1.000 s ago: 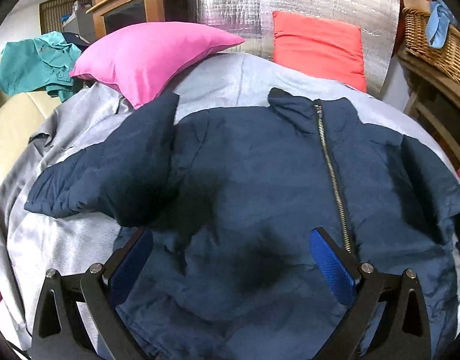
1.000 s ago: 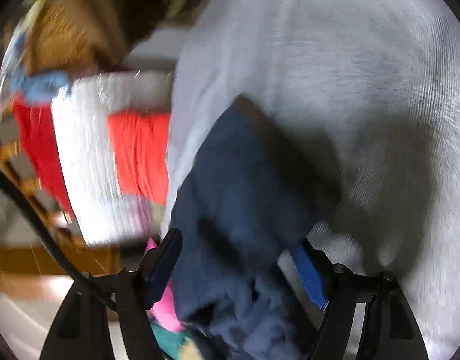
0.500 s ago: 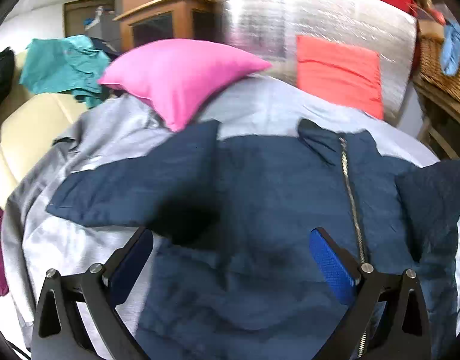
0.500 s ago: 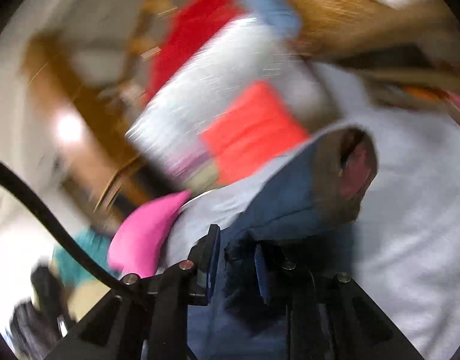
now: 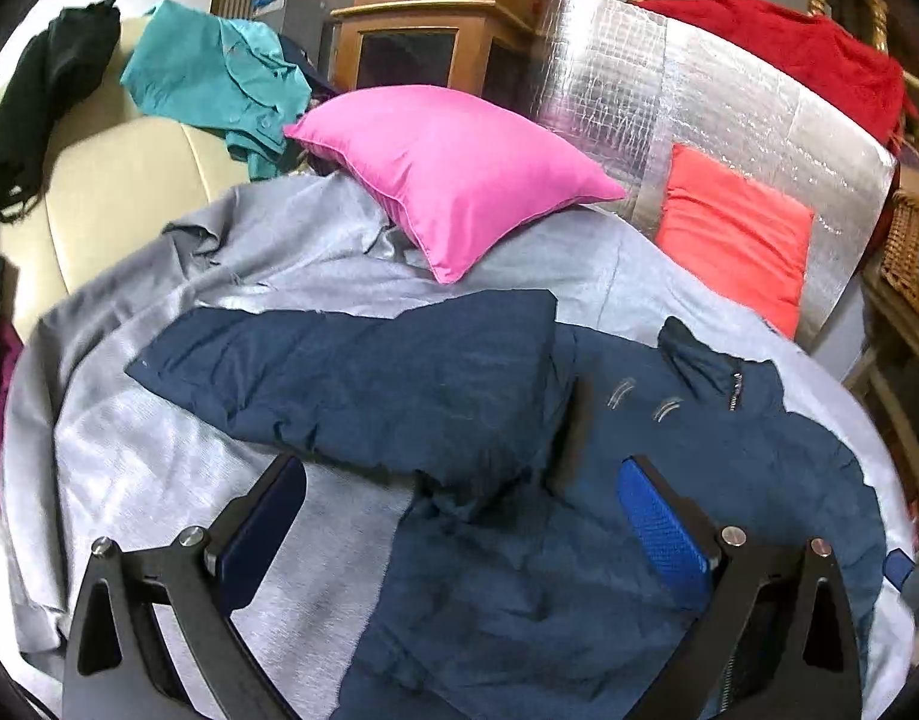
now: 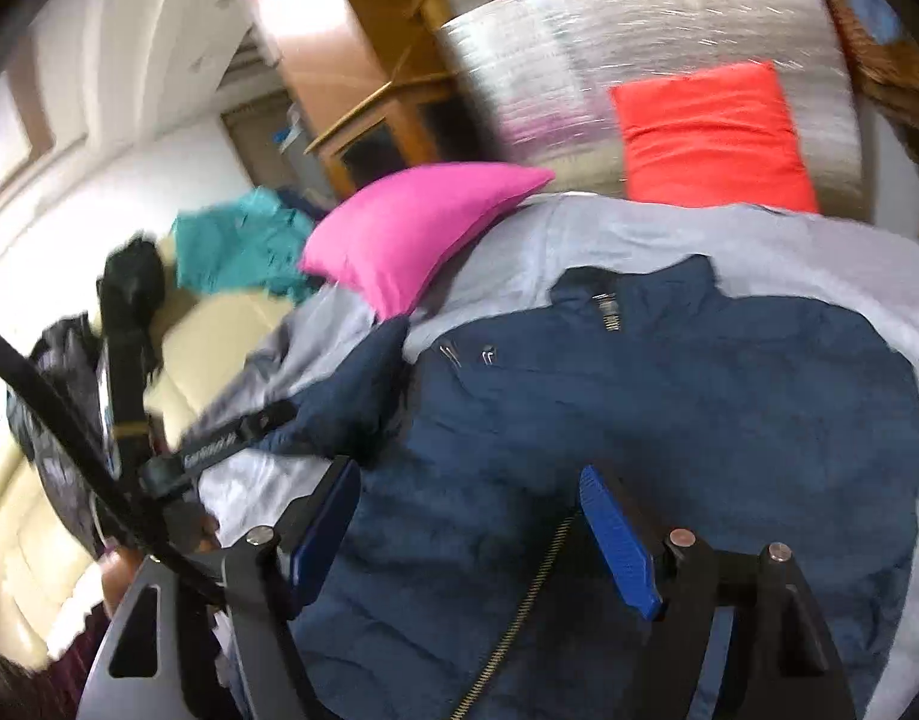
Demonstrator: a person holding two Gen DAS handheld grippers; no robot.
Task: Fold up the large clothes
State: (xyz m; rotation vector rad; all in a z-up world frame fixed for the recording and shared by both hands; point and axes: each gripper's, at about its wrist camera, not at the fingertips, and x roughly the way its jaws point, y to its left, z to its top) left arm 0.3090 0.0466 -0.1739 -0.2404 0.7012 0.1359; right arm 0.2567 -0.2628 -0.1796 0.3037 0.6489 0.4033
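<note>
left gripper (image 5: 459, 516) wide open, empty, above jacket (image 5: 579, 540). right gripper (image 6: 468, 534) open, empty, over zipper (image 6: 519, 600). navy jacket flat on grey sheet (image 5: 159, 480), one sleeve (image 5: 351, 378) spread sideways. pink pillow (image 5: 453, 174) beyond, touching sheet; orange pillow (image 5: 735, 234) against foil panel (image 5: 699, 102).

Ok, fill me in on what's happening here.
A person with two handheld grippers is folding a navy jacket spread on a grey sheet. One sleeve is still stretched out sideways; the other side already looks folded in. The left gripper and right gripper both hover over the jacket, jaws open, holding nothing.
</note>
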